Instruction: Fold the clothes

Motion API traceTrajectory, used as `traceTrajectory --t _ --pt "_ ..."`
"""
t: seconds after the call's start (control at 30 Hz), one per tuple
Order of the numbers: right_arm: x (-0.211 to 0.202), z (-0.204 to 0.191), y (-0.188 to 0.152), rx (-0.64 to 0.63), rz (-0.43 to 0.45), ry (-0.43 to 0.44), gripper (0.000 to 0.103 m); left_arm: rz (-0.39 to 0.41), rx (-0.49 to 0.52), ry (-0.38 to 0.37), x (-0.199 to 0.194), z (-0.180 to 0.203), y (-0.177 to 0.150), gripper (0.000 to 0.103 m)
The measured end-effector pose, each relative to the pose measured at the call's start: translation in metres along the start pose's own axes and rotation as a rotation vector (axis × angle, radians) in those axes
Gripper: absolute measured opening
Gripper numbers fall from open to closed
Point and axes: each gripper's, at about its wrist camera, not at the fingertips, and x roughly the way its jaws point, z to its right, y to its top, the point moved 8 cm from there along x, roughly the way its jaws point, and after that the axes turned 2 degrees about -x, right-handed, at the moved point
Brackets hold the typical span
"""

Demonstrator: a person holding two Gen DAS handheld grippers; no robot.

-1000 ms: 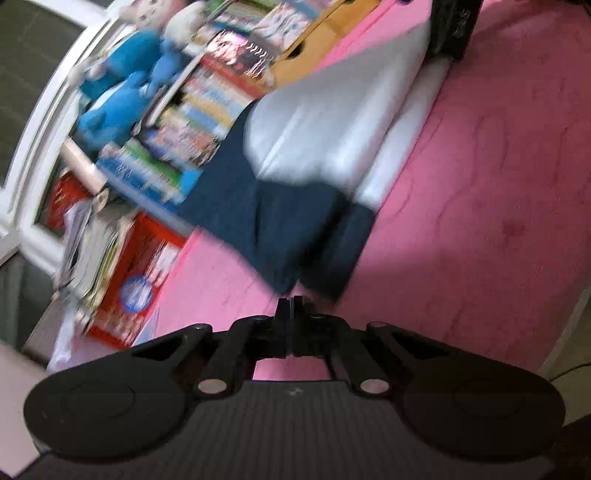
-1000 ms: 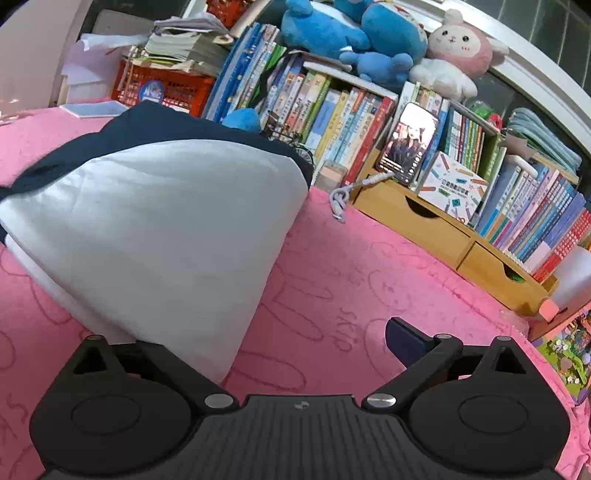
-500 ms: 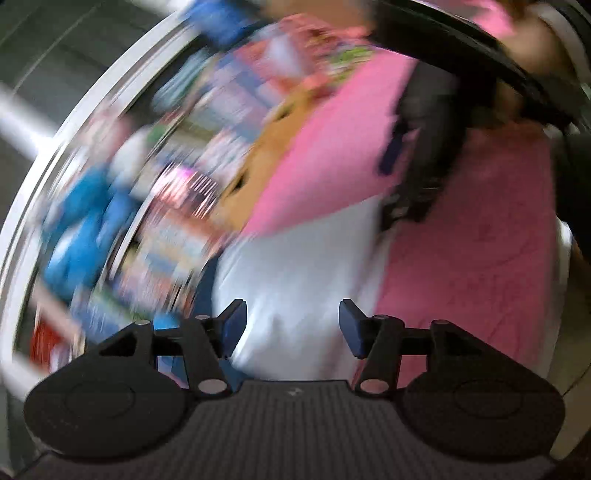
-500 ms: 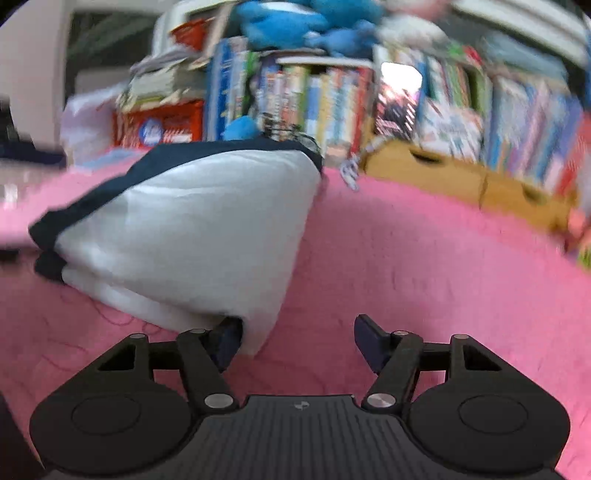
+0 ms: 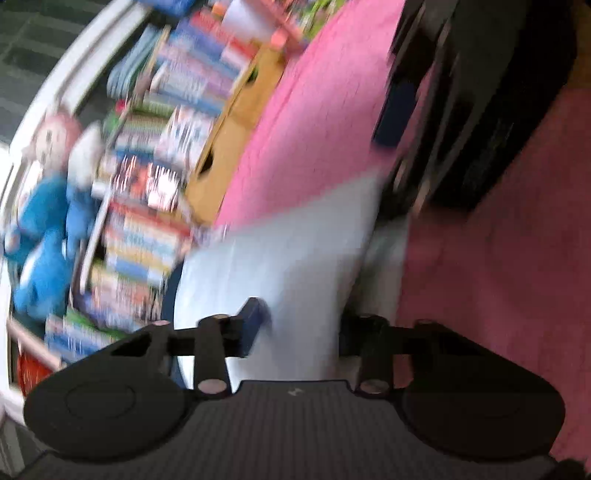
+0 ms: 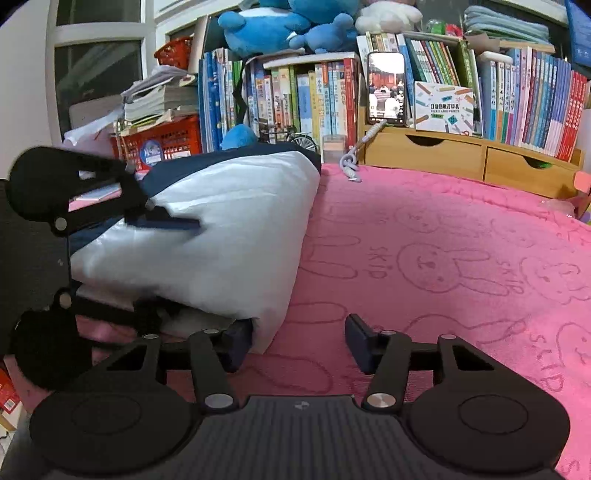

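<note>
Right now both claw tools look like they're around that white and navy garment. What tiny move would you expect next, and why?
Probably closing both grippers. The left gripper is open with the folded garment between its fingers. The right gripper is open too, one finger at the garment's near corner on the pink blanket. Neither grips cloth yet, so no fold or lift can start.

A pink blanket [image 6: 443,258] with bunny drawings and the word SKIP fills the lower right of the right wrist view. Behind it, across the top, stand rows of books [image 6: 306,99]. Blue plush toys [image 6: 273,26] sit on top of them in the upper middle. A phone [image 6: 386,88] stands on a wooden drawer box [image 6: 443,151] at the upper right. A red basket [image 6: 162,142] with papers sits at the left.
</note>
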Motion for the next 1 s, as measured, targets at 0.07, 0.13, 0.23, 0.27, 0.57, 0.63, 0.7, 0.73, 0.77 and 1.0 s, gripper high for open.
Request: traceTrajectory --t 0.07,0.13,0.23,0.27,0.57,0.63,0.7,0.73,0.77,1.0 --pt "0.0 -0.001 0.0 -0.005 0.001 -0.003 0.054 -0.06 -0.024 0.013 -0.001 -0.008 -0.023 0.026" --pt "0.0 -0.002 0.0 -0.009 0.002 0.0 0.054 -0.114 -0.047 0.026 -0.007 -0.015 -0.046 0.023" --pt "-0.001 -0.005 0.001 -0.032 0.014 -0.002 0.054 -0.195 -0.082 0.046 -0.016 -0.026 -0.08 0.021" --pt "-0.002 -0.007 0.001 -0.045 0.018 -0.006 0.054 -0.217 -0.09 0.055 -0.019 -0.029 -0.09 0.021" --pt "0.009 -0.023 0.007 -0.064 0.021 -0.014 0.023 -0.168 -0.094 0.138 -0.043 -0.037 -0.082 0.024" --pt "0.01 -0.022 0.007 -0.047 0.018 -0.002 0.022 -0.115 -0.107 0.129 -0.052 -0.047 -0.063 0.028" --pt "0.01 -0.018 0.007 -0.014 0.015 0.011 0.022 -0.047 -0.098 0.108 -0.061 -0.048 -0.038 0.034" --pt "0.01 -0.016 0.008 0.0 0.015 0.016 0.022 -0.013 -0.082 0.097 -0.064 -0.043 -0.026 0.041" --pt "0.01 -0.015 0.008 0.014 0.015 0.022 0.022 0.02 -0.056 0.082 -0.063 -0.036 -0.014 0.046" --pt "0.008 -0.013 0.009 0.03 0.025 0.027 0.022 0.166 0.117 0.016 -0.041 0.012 0.042 0.06"
